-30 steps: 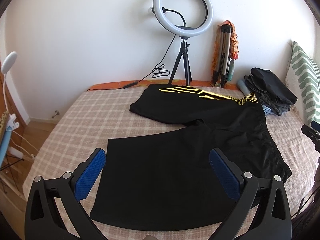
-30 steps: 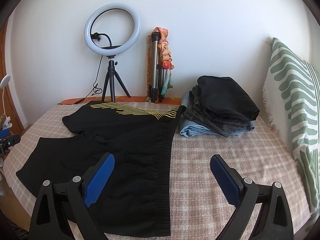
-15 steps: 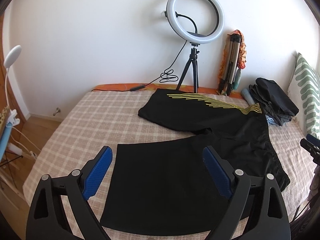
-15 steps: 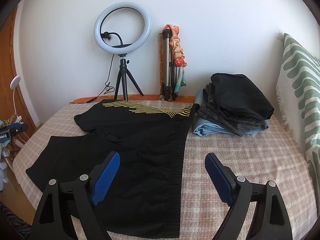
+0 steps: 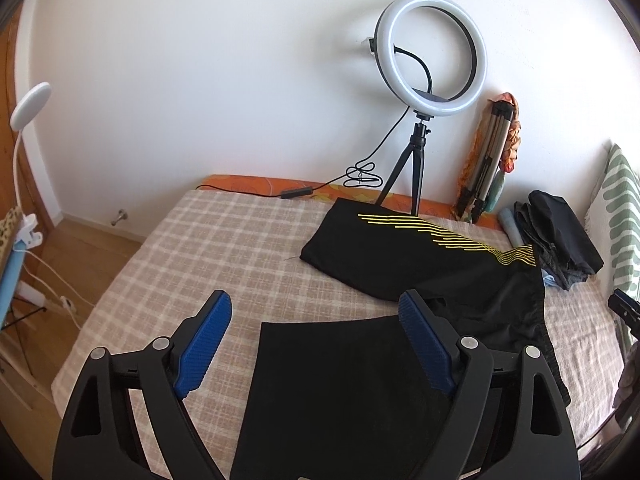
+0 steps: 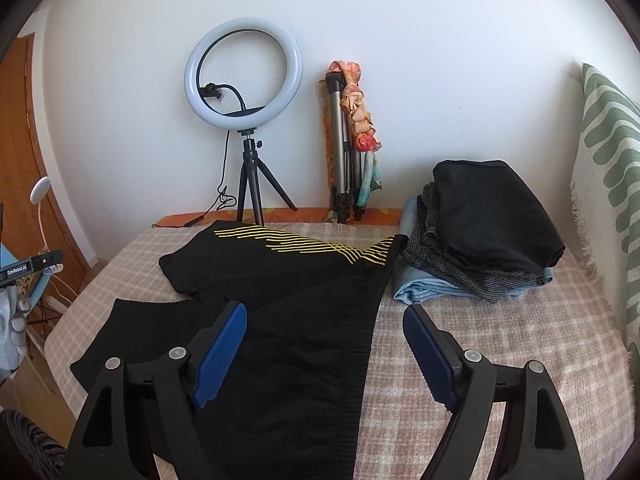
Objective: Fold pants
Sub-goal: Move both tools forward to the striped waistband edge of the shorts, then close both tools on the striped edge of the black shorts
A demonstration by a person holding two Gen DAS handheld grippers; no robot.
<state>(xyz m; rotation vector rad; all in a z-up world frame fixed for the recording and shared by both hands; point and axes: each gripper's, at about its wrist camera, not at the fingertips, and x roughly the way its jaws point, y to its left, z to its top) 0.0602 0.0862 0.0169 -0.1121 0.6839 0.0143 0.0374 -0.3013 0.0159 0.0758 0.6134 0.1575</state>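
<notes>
Black shorts (image 5: 348, 380) with yellow stripes lie spread flat on the checked bed; they also show in the right wrist view (image 6: 288, 320). The far leg carries the yellow stripes (image 5: 440, 236). My left gripper (image 5: 316, 332) is open and empty above the near leg's hem. My right gripper (image 6: 324, 344) is open and empty above the waistband edge (image 6: 360, 352). Neither gripper touches the cloth.
A ring light on a tripod (image 5: 432, 52) and a folded tripod with a scarf (image 6: 348, 144) stand at the wall. A pile of folded clothes (image 6: 484, 236) lies beside the waistband. A green-patterned pillow (image 6: 608, 160) is at right. The bed's left edge (image 5: 100, 300) drops to the floor.
Both grippers have swung leftward and pulled back a little, so the shorts sit further right in each view. Both jaws stay open. The shorts have not moved.
</notes>
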